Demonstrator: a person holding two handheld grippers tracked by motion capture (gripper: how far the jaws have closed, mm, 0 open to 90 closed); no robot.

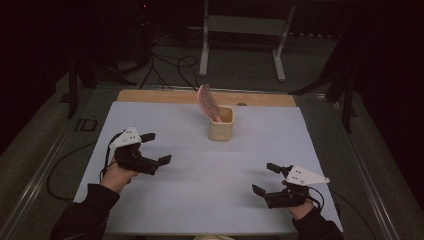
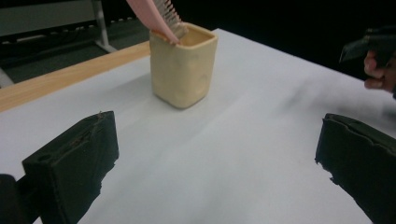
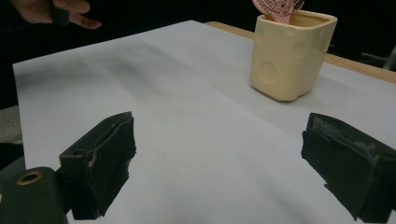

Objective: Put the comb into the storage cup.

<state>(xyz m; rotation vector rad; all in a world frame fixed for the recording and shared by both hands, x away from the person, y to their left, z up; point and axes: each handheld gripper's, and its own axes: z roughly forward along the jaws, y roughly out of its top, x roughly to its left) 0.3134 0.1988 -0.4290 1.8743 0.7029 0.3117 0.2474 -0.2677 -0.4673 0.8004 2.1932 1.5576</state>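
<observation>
Nearest, low over the pale grey sheet (image 1: 200, 185) covering the wooden table (image 1: 150, 96): left gripper (image 1: 155, 148) and right gripper (image 1: 266, 178), black jaws spread wide on both, nothing between them, well apart from each other and from the holder. Farther back, near the sheet's far middle: cream-yellow squarish ceramic holder (image 1: 221, 123) standing upright, pink hairbrush (image 1: 207, 101) leaning out of it toward the left. Handle end hidden inside the holder, brush head cut off at the top edge of both gripper views.
</observation>
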